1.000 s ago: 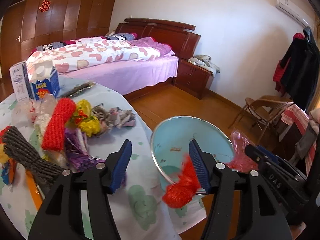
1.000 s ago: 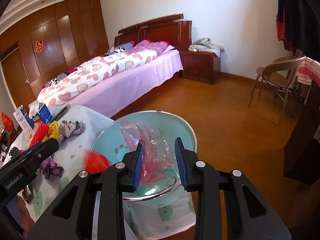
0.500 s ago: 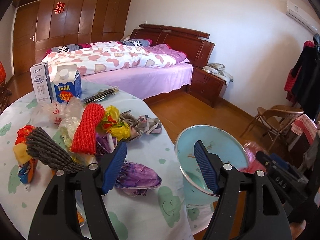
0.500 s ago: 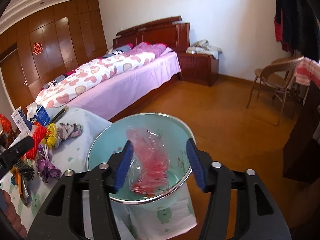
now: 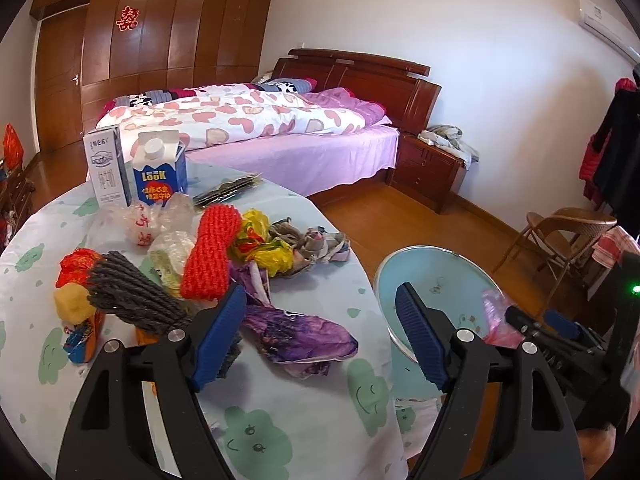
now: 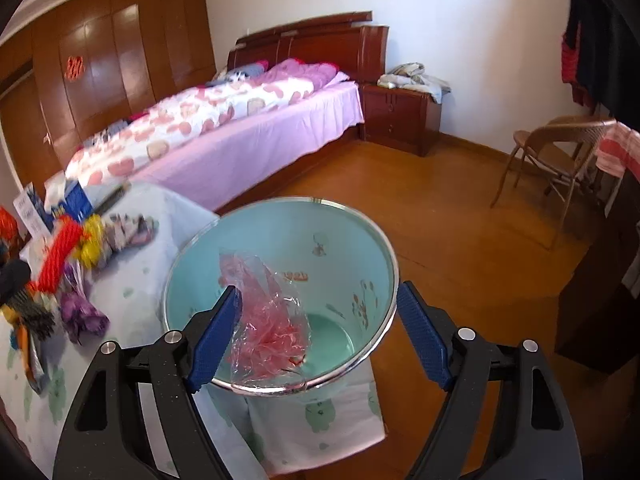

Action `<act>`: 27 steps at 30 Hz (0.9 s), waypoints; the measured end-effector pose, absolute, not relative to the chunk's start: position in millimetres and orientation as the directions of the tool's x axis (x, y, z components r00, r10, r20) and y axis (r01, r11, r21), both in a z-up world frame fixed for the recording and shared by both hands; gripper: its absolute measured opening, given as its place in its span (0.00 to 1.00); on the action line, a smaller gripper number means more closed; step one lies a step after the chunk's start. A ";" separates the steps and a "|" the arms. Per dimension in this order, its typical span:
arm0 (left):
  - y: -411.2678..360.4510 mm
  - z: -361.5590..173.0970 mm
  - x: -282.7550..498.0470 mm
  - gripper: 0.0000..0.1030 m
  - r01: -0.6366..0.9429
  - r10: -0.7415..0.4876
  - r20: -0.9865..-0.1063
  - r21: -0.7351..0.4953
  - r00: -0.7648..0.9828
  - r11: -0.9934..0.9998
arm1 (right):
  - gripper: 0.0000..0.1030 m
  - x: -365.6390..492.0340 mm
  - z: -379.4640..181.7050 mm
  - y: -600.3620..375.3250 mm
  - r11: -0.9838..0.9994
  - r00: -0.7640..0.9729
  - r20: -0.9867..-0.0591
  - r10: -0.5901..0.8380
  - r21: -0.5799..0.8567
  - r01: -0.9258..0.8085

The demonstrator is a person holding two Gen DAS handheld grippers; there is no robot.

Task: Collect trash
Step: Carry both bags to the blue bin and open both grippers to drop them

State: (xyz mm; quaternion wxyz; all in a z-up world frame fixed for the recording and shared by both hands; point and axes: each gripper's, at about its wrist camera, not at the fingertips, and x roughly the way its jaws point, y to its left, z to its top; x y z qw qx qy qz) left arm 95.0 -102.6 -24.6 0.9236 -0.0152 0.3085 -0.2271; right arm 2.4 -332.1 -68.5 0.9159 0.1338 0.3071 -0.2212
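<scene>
My right gripper (image 6: 316, 330) hangs over the pale blue bin (image 6: 352, 240) beside the table (image 5: 304, 432). A second ago its pads pinched the pink plastic bag (image 6: 268, 320); now my jaws have just been opening and stand spread wide. The bag lies loose between them against the left pad (image 6: 216, 332), sagging over the bin's near rim, mostly inside.

My left gripper (image 5: 320, 338) has swung away from the bin to the table. The red scrap that hung by its right pad a second ago is gone from sight. Its jaws have just been opening too and are spread, with nothing pinched. Beneath them lies a crumpled purple wrapper (image 5: 300, 336), and beyond it the red knitted roll (image 5: 212, 252), the grey cord bundle (image 5: 132, 300) and the yellow wrappers (image 5: 264, 244).
</scene>
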 end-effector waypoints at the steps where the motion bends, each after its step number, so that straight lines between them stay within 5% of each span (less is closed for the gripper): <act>1: -101.0 -24.3 95.6 0.74 0.407 -0.429 -0.563 -0.172 0.706 0.897 | 0.78 1.4 -67.2 -332.3 0.865 0.718 -0.614 -0.328 0.110 0.489; 5: -96.9 -21.4 94.2 0.74 0.400 -0.426 -0.560 -0.177 0.710 0.899 | 0.81 16.4 -72.4 -325.0 0.881 0.645 -0.667 -0.373 -0.037 0.471; 9: -92.1 -18.2 91.6 0.75 0.391 -0.417 -0.548 -0.172 0.725 0.904 | 0.83 10.2 -70.8 -333.7 0.883 0.686 -0.666 -0.293 0.087 0.461; 12: -90.8 -18.8 92.4 0.76 0.383 -0.415 -0.552 -0.180 0.723 0.906 | 0.83 13.7 -71.2 -329.8 0.885 0.668 -0.671 -0.321 0.039 0.465; 18: -90.9 -19.6 92.6 0.76 0.380 -0.411 -0.552 -0.177 0.725 0.908 | 0.86 20.9 -84.9 -341.9 0.880 0.653 -0.741 -0.159 0.194 0.434; 27: -87.3 -20.5 94.9 0.76 0.366 -0.403 -0.556 -0.183 0.726 0.912 | 0.87 26.4 -84.3 -337.6 0.890 0.651 -0.755 -0.082 0.238 0.388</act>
